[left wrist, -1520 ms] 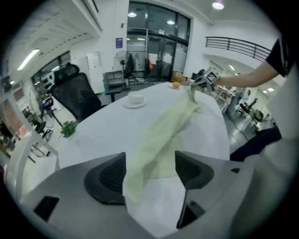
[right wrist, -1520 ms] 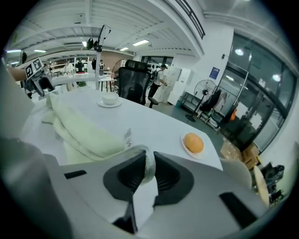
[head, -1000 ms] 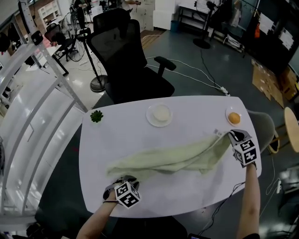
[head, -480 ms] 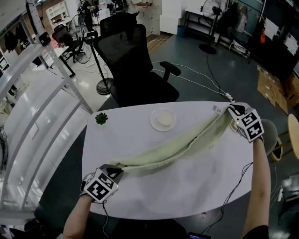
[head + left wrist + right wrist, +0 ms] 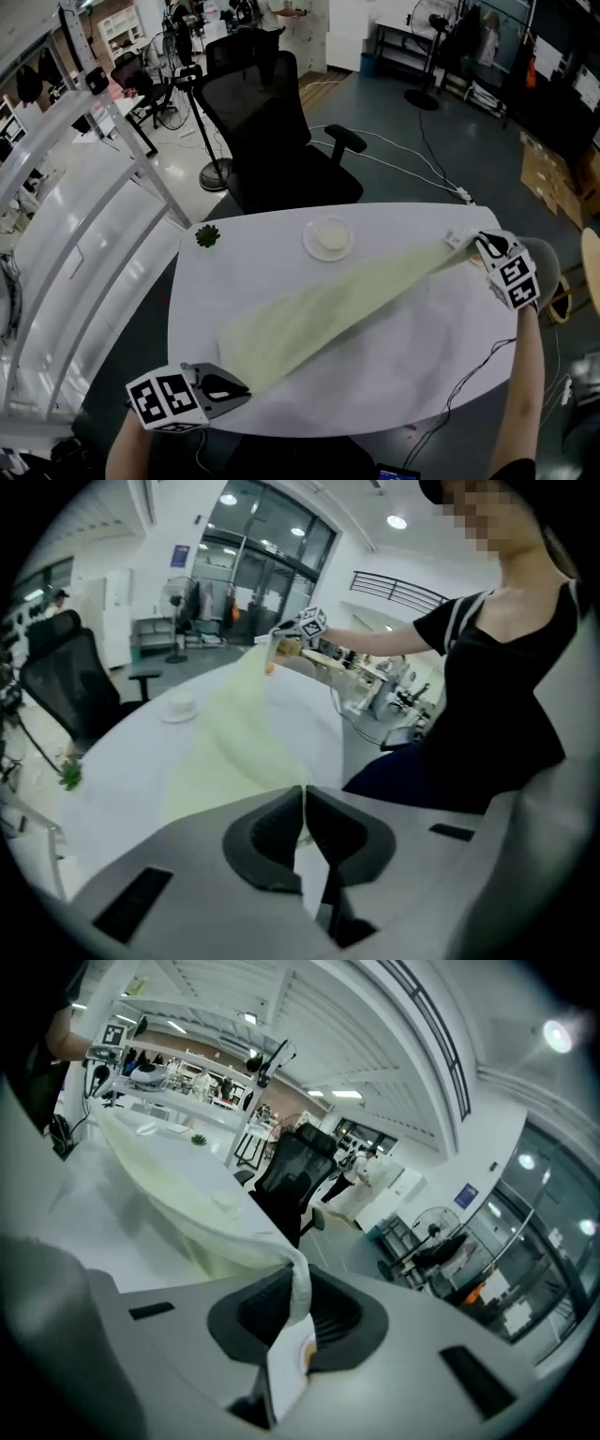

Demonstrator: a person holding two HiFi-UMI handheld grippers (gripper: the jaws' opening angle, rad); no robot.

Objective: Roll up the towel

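Note:
A pale green towel [image 5: 323,309] hangs stretched as a long diagonal band over the white table [image 5: 412,375]. My left gripper [image 5: 239,386] is at the near left edge of the table, shut on the towel's near corner. In the left gripper view the jaws [image 5: 303,803] are pinched together on a thin bit of cloth, and the towel [image 5: 225,733] runs away from them. My right gripper [image 5: 476,246] is at the far right edge, shut on the opposite corner. The right gripper view shows the gripper [image 5: 300,1302] with the towel [image 5: 178,1190] and its white label clamped between the jaws.
A white dish [image 5: 328,236] and a small green plant [image 5: 207,235] sit near the table's far edge. A black office chair [image 5: 272,131] stands behind the table. A grey chair [image 5: 548,262] is at the right. Cables trail over the floor.
Both grippers have risen and moved apart, the left one toward the near left edge. The towel went from a slack crumpled strip on the table to a taut band lifted off it.

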